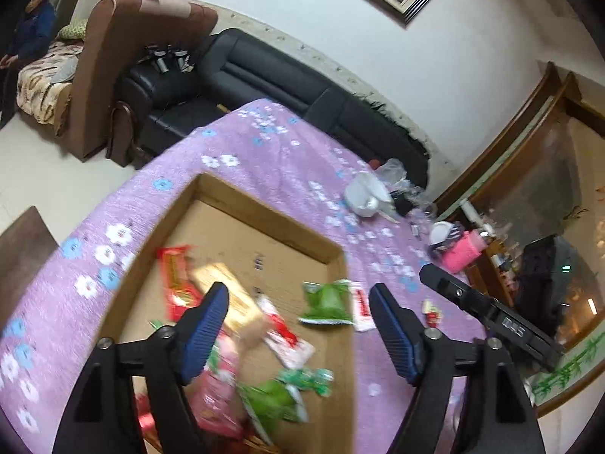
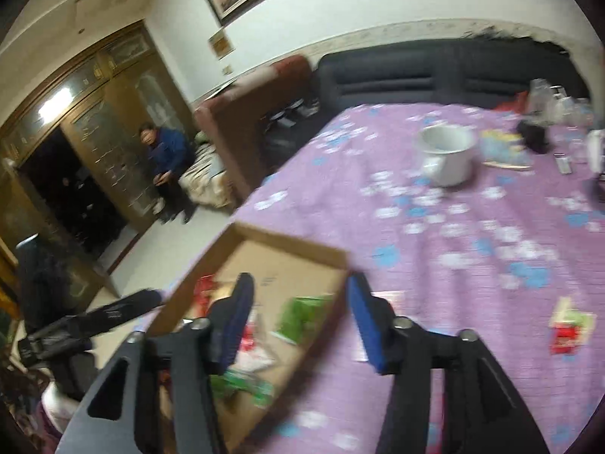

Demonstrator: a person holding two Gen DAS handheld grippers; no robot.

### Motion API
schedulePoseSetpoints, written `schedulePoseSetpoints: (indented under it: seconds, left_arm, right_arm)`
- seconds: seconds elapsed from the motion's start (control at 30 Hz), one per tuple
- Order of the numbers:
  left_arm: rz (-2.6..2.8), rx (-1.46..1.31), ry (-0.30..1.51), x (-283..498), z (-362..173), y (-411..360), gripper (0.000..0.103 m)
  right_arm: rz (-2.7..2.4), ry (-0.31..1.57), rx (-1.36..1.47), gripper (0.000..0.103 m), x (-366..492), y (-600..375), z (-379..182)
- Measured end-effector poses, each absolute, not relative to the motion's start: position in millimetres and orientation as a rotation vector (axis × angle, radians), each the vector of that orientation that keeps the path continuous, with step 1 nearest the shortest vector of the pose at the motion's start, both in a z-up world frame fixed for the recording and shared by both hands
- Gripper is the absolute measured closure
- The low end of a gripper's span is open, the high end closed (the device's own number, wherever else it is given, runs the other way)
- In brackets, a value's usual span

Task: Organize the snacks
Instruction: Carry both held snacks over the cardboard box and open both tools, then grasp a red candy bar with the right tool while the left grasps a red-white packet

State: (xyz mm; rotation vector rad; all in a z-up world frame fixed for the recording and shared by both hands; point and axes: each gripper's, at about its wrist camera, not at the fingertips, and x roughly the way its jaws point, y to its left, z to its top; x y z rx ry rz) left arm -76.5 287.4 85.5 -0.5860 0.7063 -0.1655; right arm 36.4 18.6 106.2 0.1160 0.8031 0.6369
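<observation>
i read the left claw (image 1: pixel 298 302) as spread wide with nothing between its blue pads; it hangs over the near right part of the cardboard box (image 1: pixel 264 204). the box sits on the table (image 1: pixel 287 151), which is covered by a purple flowered cloth. inside the box lie several snack packets: a red packet (image 1: pixel 174 283) toward the left wall, a tan packet (image 1: pixel 230 299) beside it, a green packet (image 1: pixel 327 302) against the right wall, and more green, pink and white packets, blurred, nearer the camera. a white and red packet (image 1: pixel 361 304) lies on the cloth just outside the right wall. a small red and white snack (image 1: pixel 431 312) lies on the cloth further right.

my right claw (image 2: pixel 300 299) is also spread wide and holds nothing; it straddles the box's right wall (image 2: pixel 302 344). in this view a red and green snack (image 2: pixel 569 329) rests on the cloth well right of the box. a white mug (image 2: pixel 446 153) stands farther back on the table.
</observation>
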Motion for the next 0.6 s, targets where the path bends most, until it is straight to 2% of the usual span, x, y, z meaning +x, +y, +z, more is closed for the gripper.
schedulePoseSetpoints:
  seconds: [0.37, 0.6]
  left_arm:
    - [-0.321, -0.500, 0.785, -84, 85, 205, 0.021]
    - [-0.335, -0.421, 0.835, -72, 79, 166, 0.021]
  right_arm:
    - [0.479, 0.964, 0.160, 0.047, 25, -100, 44]
    - [0.502, 0.984, 0.144, 0.047, 5, -96, 25]
